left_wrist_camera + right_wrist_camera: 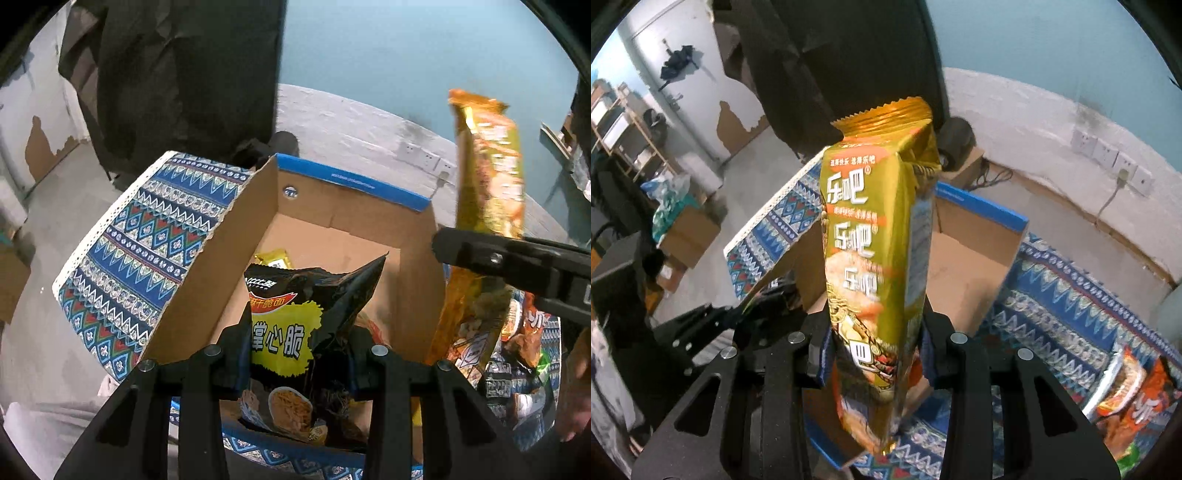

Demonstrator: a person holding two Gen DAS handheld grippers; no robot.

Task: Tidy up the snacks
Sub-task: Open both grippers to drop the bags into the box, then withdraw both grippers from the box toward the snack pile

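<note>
My left gripper [299, 354] is shut on a black and yellow noodle-snack bag [295, 332], held upright over the open cardboard box [369, 236]. A small gold packet [273, 258] lies on the box floor. My right gripper [873, 354] is shut on a tall gold chip bag [875, 258], held upright above the box's near right corner [964, 266]. The chip bag also shows in the left wrist view [487, 177], with the right gripper's finger [509, 258] across it.
The box has a blue rim [351, 181] and stands on a blue patterned cloth [1071, 302]. More snack bags [1137, 402] lie on the cloth at the right. A raised box flap covered in the cloth pattern [147, 251] stands at the left. Wall sockets [1115, 162] are behind.
</note>
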